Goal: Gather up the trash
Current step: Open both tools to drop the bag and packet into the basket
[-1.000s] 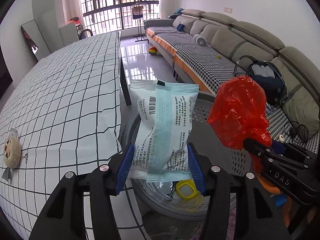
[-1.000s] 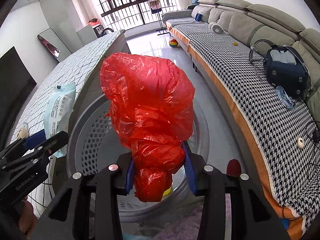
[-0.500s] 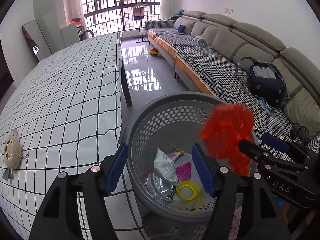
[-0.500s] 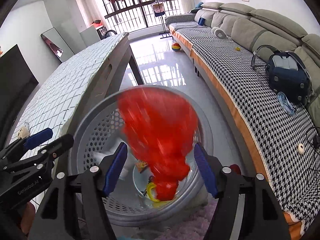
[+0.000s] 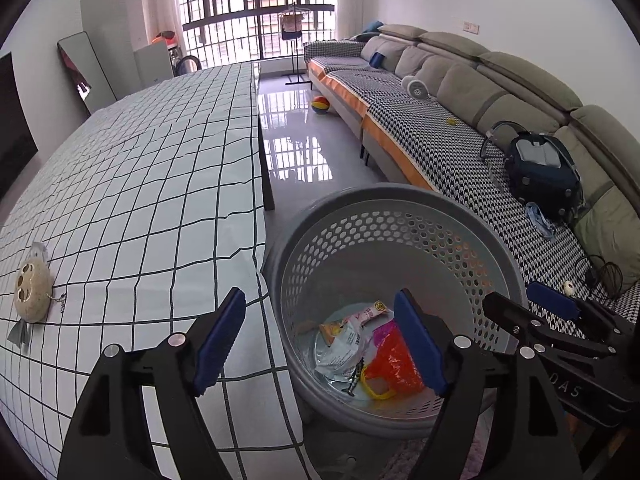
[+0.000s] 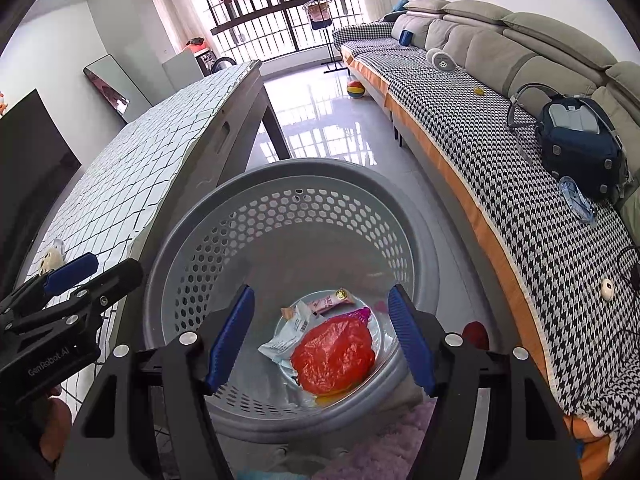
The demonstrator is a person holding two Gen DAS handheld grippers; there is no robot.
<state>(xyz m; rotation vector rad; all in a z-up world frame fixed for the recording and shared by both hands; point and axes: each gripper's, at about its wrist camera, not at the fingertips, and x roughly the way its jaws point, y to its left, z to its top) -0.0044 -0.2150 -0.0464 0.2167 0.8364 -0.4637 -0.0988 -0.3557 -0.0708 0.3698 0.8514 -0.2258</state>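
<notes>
1. Trash lies at the bottom of the round grey perforated plastic basket [image 6: 192,264]: a crumpled red plastic bag [image 6: 334,354], a pale blue-and-white printed wrapper [image 6: 286,338] with a barcode, a small pink snack sachet [image 6: 332,301], a magenta scrap [image 6: 360,314] and a yellow plastic ring [image 5: 378,392].
2. Within the basket, the red bag rests on top of the pile, touching the pale wrapper on its left; the pink sachet lies beyond them, toward the far wall.
3. The left claw [image 5: 320,344] is spread wide with nothing between its blue pads [image 5: 218,340], hanging over the basket's near-left rim.
4. The right claw [image 6: 320,336] is also spread wide and empty, directly above the basket, looking down on the red bag.
5. Readable writing: "GenRobot.AI" on the left claw's body in the right wrist view; letters "DAS" on the right claw's body in the left wrist view. Print on the wrappers is too small to read.
6. Left of the basket stands the counter under a white black-grid cloth [image 5: 140,184], carrying a beige round face-shaped keychain [image 5: 32,294].
7. Right of the basket runs a grey sofa with a houndstooth cover [image 6: 500,152], and on it a dark blue bag [image 6: 576,140].
</notes>
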